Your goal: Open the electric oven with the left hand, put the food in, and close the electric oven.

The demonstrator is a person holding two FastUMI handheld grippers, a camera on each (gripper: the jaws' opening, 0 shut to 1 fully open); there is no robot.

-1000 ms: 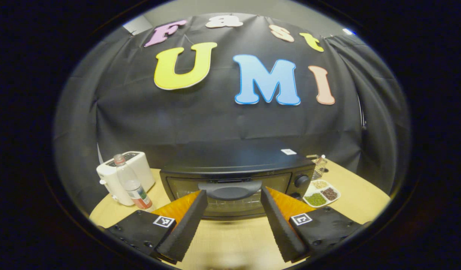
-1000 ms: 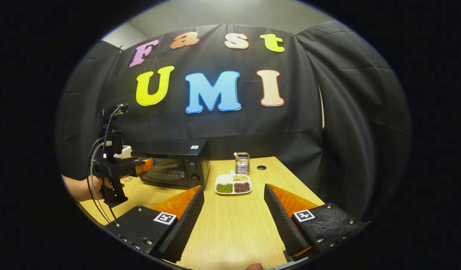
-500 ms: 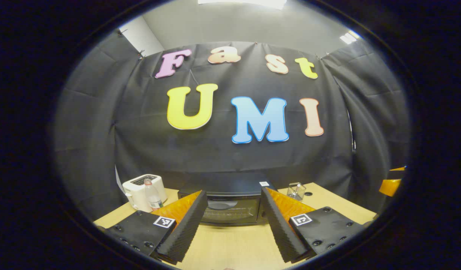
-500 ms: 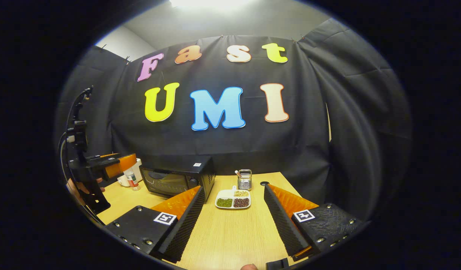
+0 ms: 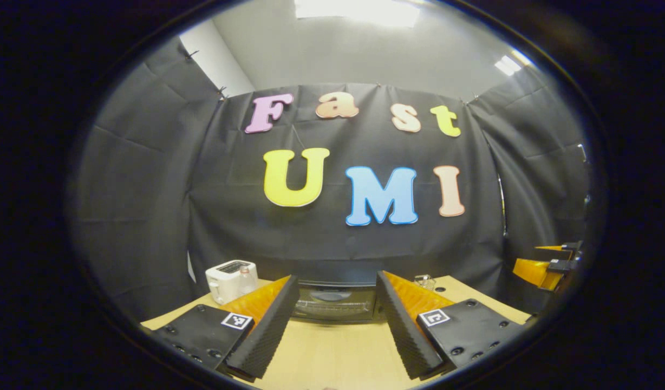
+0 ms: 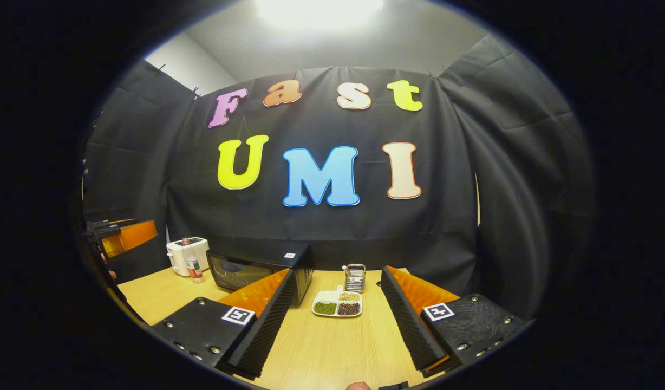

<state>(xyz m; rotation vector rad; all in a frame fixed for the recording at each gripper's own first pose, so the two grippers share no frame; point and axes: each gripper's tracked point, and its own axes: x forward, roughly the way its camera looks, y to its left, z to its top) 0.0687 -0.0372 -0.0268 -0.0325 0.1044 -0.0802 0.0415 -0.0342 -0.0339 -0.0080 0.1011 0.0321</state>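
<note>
Black cloth backs a wooden table [image 6: 332,346]. Your oven [image 6: 256,271] sits at the far left of it, door shut; the food tray [image 6: 337,304] lies just right of it. Left gripper [image 5: 332,325] and right gripper [image 6: 335,325] both hover well back, jaws apart, empty. Door likely stiff, hinged low: take its curved top handle [image 5: 331,296]. Tray looks light and shallow with loose contents: pinch its rim, keep it level.
</note>
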